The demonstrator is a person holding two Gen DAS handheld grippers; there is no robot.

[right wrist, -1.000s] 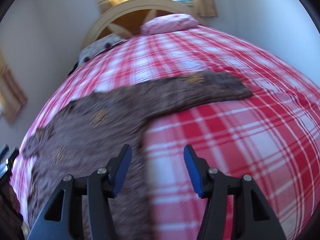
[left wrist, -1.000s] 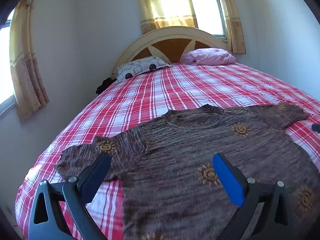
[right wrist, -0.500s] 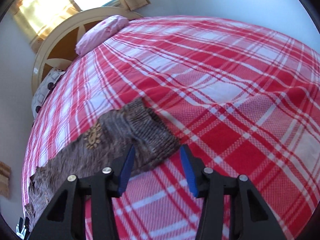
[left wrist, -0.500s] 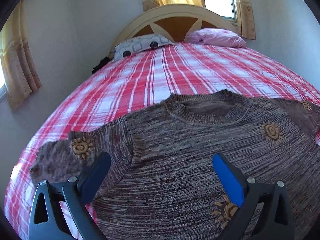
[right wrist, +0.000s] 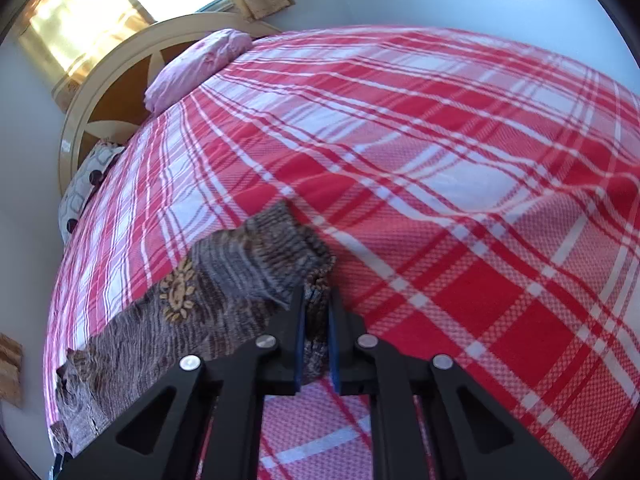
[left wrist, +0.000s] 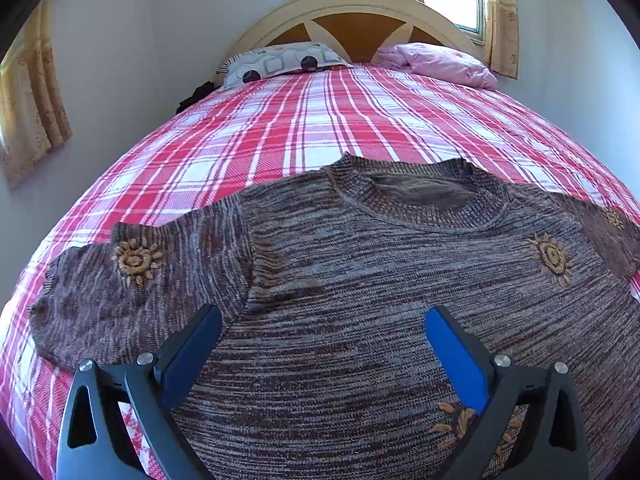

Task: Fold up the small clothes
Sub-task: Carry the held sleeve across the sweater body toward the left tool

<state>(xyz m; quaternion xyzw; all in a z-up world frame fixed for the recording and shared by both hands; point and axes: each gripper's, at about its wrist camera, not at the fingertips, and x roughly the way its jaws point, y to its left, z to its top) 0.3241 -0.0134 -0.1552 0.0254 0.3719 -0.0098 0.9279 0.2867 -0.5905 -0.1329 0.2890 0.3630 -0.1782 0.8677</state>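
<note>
A brown knitted sweater [left wrist: 360,288] with orange sun motifs lies flat on the bed, collar toward the headboard, sleeves spread out. My left gripper [left wrist: 322,332] is open and empty, low over the sweater's chest near the left armpit. In the right wrist view my right gripper [right wrist: 316,312] is shut on the cuff of the sweater's sleeve [right wrist: 256,264], and the cuff bunches up between the blue pads.
The bed has a red and white plaid cover [right wrist: 460,200]. A patterned pillow [left wrist: 280,62] and a pink pillow [left wrist: 436,62] lie by the arched headboard [left wrist: 356,20]. Walls stand close on both sides, with curtained windows.
My right gripper has moved along the sleeve to its cuff and shut on it. My left gripper has dropped lower and closer over the sweater's chest, still open.
</note>
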